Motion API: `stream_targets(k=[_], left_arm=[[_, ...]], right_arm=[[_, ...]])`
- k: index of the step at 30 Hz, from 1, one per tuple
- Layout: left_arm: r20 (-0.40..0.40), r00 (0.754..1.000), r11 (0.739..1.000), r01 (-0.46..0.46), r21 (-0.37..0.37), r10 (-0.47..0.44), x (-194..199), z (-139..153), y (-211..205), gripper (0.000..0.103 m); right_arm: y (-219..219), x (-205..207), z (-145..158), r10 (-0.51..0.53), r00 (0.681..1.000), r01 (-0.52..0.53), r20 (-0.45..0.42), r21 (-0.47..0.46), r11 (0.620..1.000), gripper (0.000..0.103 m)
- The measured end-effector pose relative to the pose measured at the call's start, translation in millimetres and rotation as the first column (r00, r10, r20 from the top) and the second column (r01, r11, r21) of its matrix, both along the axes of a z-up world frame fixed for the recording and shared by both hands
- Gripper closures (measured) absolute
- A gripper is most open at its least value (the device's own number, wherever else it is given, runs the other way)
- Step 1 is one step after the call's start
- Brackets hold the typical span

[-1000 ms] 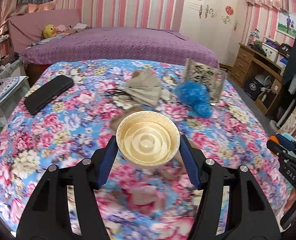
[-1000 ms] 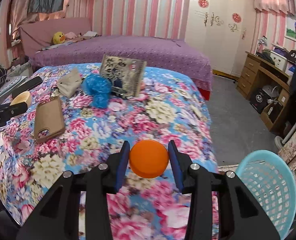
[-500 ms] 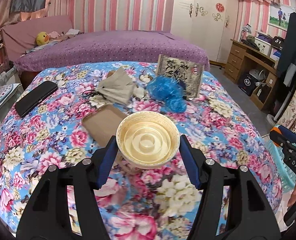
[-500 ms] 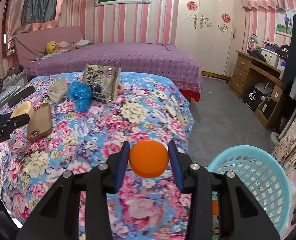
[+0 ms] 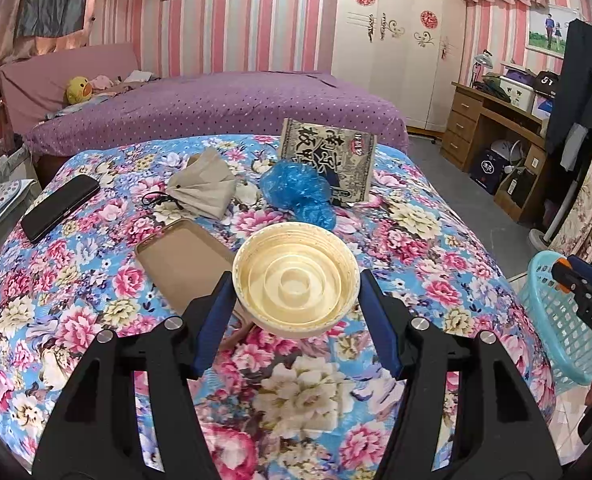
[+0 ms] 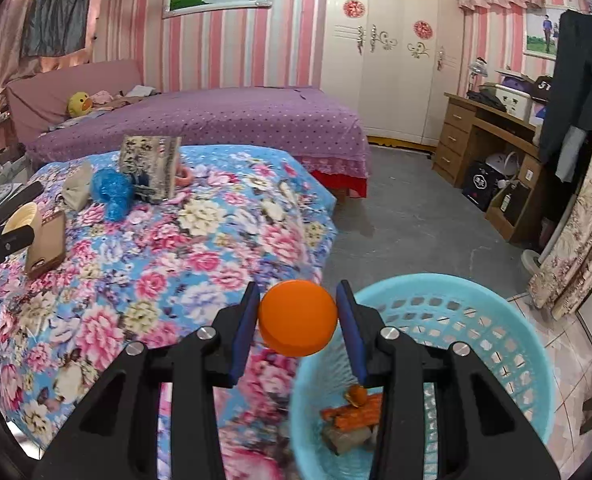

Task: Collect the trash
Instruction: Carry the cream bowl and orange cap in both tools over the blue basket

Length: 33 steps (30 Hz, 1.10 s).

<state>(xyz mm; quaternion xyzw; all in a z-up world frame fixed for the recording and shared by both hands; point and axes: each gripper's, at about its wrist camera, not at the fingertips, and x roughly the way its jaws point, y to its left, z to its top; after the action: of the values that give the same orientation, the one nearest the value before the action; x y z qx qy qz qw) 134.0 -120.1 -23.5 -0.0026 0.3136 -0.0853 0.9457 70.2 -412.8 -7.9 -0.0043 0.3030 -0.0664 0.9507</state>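
Note:
My left gripper (image 5: 296, 300) is shut on a cream plastic lid (image 5: 296, 280) and holds it above the flowered bed cover (image 5: 75, 280). My right gripper (image 6: 298, 320) is shut on a round orange cap (image 6: 298, 318), held over the bed's corner beside the near rim of a light blue basket (image 6: 476, 320). The basket holds some orange and brown scraps (image 6: 352, 420). In the left wrist view the basket (image 5: 552, 320) stands on the floor at the right, with the right gripper (image 5: 576, 280) over it. A crumpled blue plastic bag (image 5: 296, 188) lies on the bed.
On the bed lie a black phone (image 5: 59, 206), a tan phone case (image 5: 183, 260), a folded beige umbrella (image 5: 203, 188) and an upright printed packet (image 5: 328, 160). A purple bed (image 6: 215, 120) stands behind. A wooden desk (image 6: 488, 148) and grey floor (image 6: 416, 208) are at the right.
Both grippers have moved right and back from the bed with their loads. The right gripper has come from over the bed to the basket's near edge.

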Motion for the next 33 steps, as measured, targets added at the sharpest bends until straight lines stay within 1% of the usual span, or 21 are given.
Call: stream_targets(k=[7, 13, 15, 17, 22, 24, 27, 33], left_arm=[[0.006, 1.0, 1.0, 0.018, 0.012, -0.018, -6.5, -2.0, -17.8, 0.042], [0.009, 0.998, 0.998, 0.062, -0.001, -0.062, -12.3, 2.8, -39.8, 0.042], [0.019, 0.997, 0.997, 0.071, 0.011, -0.071, -13.2, 4.8, -49.8, 0.042], [0.026, 0.996, 0.996, 0.087, 0.024, -0.088, -14.2, 6.1, -62.9, 0.042], [0.022, 0.992, 0.992, 0.128, -0.01, -0.127, -16.0, 5.9, -94.1, 0.042], [0.035, 0.987, 0.988, 0.156, -0.003, -0.156, -21.1, 6.2, -112.5, 0.042], [0.056, 0.976, 0.978, 0.21, 0.02, -0.211, -30.6, 6.3, -144.6, 0.042], [0.056, 0.954, 0.955, 0.296, 0.006, -0.296, -44.7, 2.2, -195.3, 0.042]], right_arm=[[-26.0, -8.2, -0.2, -0.042, 0.999, 0.042, 0.004, 0.017, 0.999, 0.063], [-43.5, -14.5, -0.2, -0.068, 0.998, 0.067, 0.009, 0.017, 0.998, 0.063], [-50.4, -17.1, 0.3, -0.084, 0.996, 0.084, 0.016, 0.016, 0.996, 0.063], [-61.6, -21.5, 1.3, -0.105, 0.994, 0.104, 0.025, 0.026, 0.994, 0.063], [-87.3, -30.2, -0.4, -0.153, 0.988, 0.152, 0.024, 0.036, 0.988, 0.063], [-96.0, -32.6, -2.5, -0.174, 0.985, 0.174, 0.016, 0.031, 0.984, 0.063], [-112.2, -38.3, -4.1, -0.204, 0.979, 0.204, 0.014, 0.025, 0.979, 0.063], [-137.6, -48.5, -8.6, -0.244, 0.97, 0.244, 0.012, 0.023, 0.97, 0.063]])
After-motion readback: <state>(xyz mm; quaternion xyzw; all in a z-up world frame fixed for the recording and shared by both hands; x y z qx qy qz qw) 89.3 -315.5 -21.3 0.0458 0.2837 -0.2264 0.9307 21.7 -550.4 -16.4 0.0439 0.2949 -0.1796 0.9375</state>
